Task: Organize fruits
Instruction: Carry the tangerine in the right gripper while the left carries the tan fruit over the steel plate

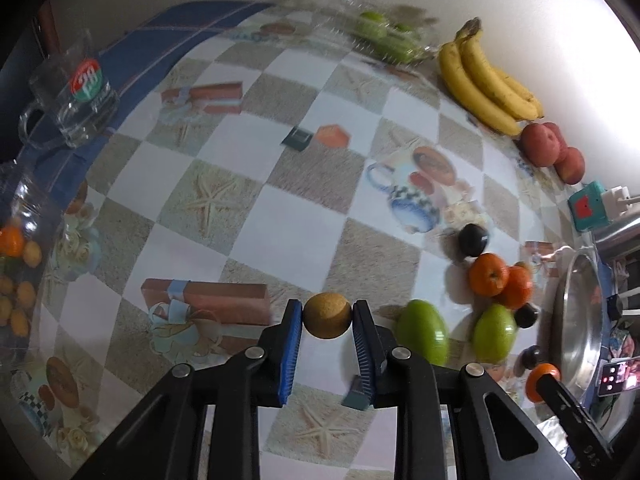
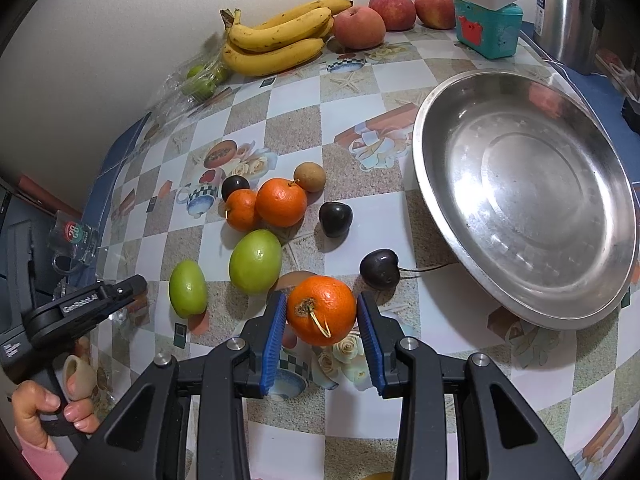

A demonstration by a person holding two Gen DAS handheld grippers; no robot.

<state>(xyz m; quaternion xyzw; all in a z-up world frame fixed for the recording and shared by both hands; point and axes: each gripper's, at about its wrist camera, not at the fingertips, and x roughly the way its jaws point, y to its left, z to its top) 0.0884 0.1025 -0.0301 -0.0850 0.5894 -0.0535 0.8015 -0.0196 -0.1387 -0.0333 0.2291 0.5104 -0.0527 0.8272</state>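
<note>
left hand-held gripper: clamped on a small brown fruit, lifted over the tabletop | right hand-held gripper: gripping an orange (stem toward the camera) | steel dish: right, holds nothing | loose oranges, green fruits, dark plums: centre | bananas and apples: far edge by the wall
</note>
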